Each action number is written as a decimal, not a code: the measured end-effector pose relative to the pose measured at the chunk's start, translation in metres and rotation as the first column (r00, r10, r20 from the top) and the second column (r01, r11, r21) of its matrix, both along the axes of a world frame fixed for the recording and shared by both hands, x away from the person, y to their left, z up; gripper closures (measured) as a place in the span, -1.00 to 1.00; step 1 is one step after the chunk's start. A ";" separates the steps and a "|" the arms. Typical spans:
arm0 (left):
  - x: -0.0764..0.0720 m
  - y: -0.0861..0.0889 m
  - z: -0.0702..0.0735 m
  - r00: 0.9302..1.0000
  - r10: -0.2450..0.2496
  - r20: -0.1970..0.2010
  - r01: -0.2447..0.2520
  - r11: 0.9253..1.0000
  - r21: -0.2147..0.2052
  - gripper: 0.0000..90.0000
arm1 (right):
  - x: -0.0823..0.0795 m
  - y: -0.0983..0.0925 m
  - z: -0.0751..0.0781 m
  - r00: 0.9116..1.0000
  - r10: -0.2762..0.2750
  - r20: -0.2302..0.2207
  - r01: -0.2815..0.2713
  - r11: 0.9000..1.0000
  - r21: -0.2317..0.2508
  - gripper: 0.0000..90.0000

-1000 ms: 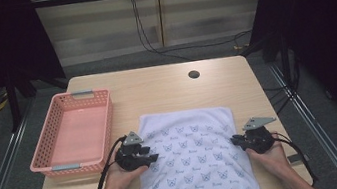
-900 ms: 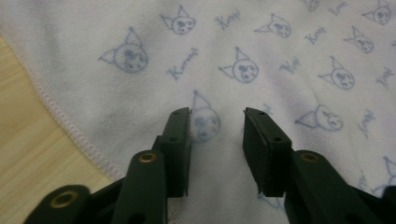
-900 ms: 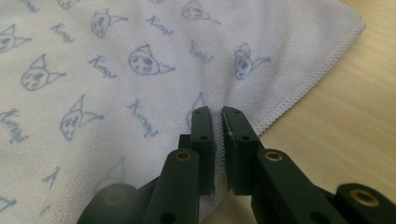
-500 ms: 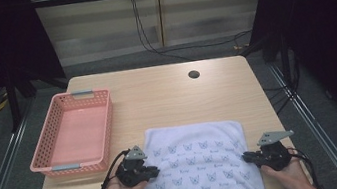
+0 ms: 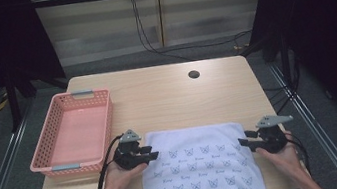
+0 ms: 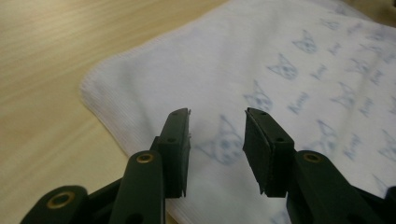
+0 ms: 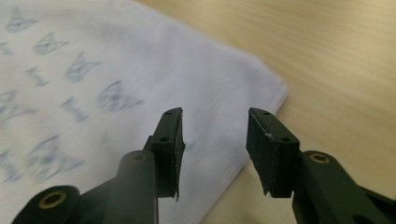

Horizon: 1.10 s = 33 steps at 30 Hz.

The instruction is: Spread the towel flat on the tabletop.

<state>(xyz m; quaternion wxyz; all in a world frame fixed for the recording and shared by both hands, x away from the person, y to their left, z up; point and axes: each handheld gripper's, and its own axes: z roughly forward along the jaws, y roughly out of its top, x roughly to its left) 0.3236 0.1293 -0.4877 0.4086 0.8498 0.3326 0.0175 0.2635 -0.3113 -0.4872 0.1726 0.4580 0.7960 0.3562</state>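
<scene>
A white cloth (image 5: 199,163) printed with blue cat faces lies flat at the table's near edge and hangs over the front. My left gripper (image 5: 154,152) sits at the cloth's left edge with its jaws pointing right. In the left gripper view, the gripper (image 6: 217,114) is open just above the cloth (image 6: 289,56) near its corner. My right gripper (image 5: 241,144) sits at the cloth's right edge, pointing left. It (image 7: 215,114) is open over the right corner of the cloth (image 7: 140,70). Both pairs of jaws have just been opening, with nothing pinched between them.
An empty pink basket (image 5: 42,143) stands at the table's left side, just left of my left hand. The wooden table (image 5: 167,99) has a dark cable hole (image 5: 194,74) at the back. Dark floor and metal rails surround the table.
The cloth's far edge has come nearer the person. Both grippers went toward the front edge, then came back a little. Their jaws, shut half a second ago, now stand apart.
</scene>
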 end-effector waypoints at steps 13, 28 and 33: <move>0.025 0.008 -0.010 0.995 0.100 -0.013 -0.100 0.995 0.030 0.04 | 0.048 0.000 -0.017 1.000 -0.021 -0.016 0.020 0.999 -0.034 0.24; 0.037 -0.008 -0.014 0.999 0.044 0.018 -0.045 0.998 0.053 0.82 | 0.048 0.002 -0.017 0.998 0.018 -0.052 -0.015 0.999 0.048 0.89; 0.036 -0.007 -0.011 0.999 0.022 -0.026 -0.022 1.000 -0.016 0.92 | 0.047 -0.004 -0.010 0.999 0.012 -0.034 -0.009 0.994 0.107 0.90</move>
